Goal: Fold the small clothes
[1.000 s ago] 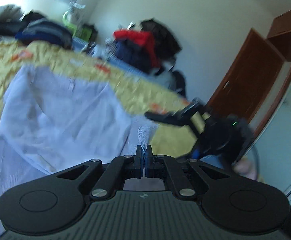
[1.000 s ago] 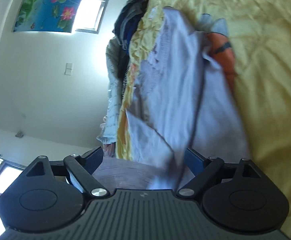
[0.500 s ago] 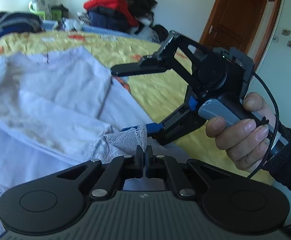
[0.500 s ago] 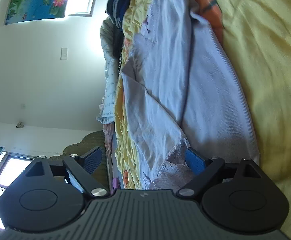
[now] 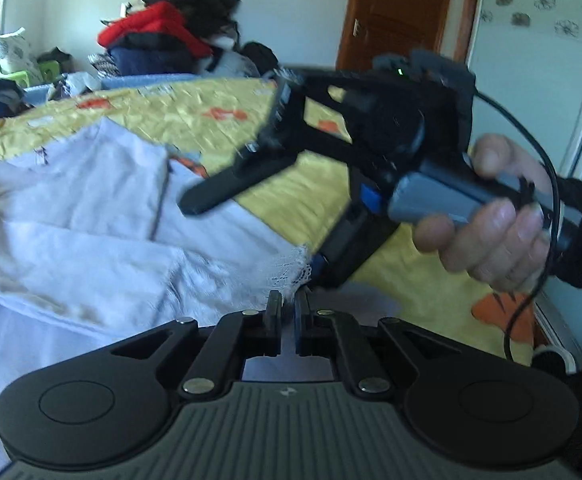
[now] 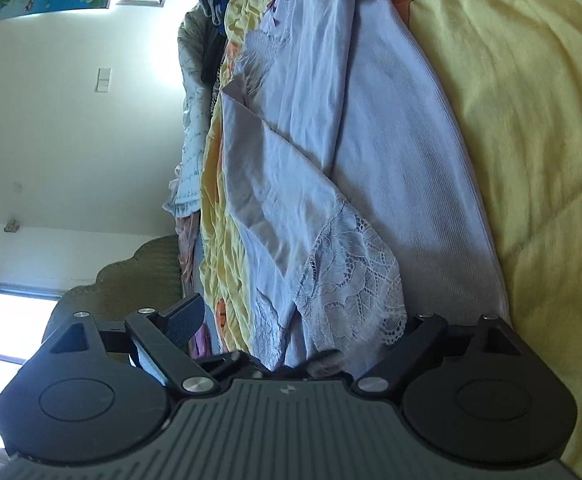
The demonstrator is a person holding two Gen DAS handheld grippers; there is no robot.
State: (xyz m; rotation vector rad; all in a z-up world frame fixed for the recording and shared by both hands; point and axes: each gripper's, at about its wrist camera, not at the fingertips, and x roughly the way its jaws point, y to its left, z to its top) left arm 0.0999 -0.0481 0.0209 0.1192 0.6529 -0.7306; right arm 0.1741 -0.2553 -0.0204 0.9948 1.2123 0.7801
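A pale lilac garment (image 5: 103,216) with a white lace hem (image 5: 287,268) lies partly folded on the yellow bedspread (image 5: 195,116). My left gripper (image 5: 287,306) has its jaws a narrow gap apart, right at the lace edge, with no cloth clearly pinched. My right gripper (image 5: 251,220), held in a hand, is open wide over the garment's right edge. In the right wrist view the garment (image 6: 323,140) and its lace hem (image 6: 355,284) lie between the spread fingers (image 6: 183,316); the right finger is hidden under the lace.
Piles of clothes (image 5: 163,44) are stacked at the far side of the bed. A wooden door (image 5: 407,16) and a white wardrobe (image 5: 539,60) stand to the right. The bedspread (image 6: 531,120) stretches right of the garment.
My left gripper's jaws, shut on the lace hem before, have parted slightly. The right gripper has swung up and over the garment's edge, still open. The garment now lies lower on the bed.
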